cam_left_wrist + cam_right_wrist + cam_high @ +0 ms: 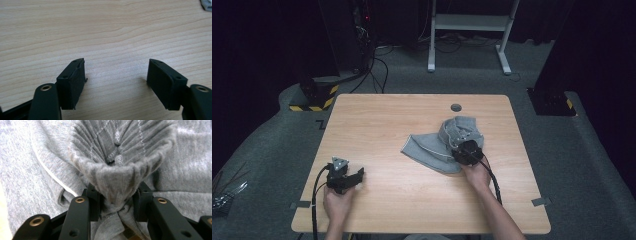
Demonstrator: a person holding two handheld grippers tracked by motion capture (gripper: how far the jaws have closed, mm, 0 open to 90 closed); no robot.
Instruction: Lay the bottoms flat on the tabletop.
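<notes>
Your right gripper (116, 202) hides the grey garment's (437, 147) near edge, its fingers clamped on a bunched ribbed fold. The garment lies right of the surface's (412, 195) centre. Left of the garment, your left gripper's (116, 80) fingers gape over bare wood.

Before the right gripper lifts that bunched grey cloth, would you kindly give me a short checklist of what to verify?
1. Right gripper pinches a ribbed fold of the grey knitted garment: ok.
2. Grip bites deep enough to hold: cannot tell.
3. Left gripper open, nothing between its jaws: ok.
4. Left gripper apart from the garment: ok.
5. Garment wholly on the light wooden table: ok.
</notes>
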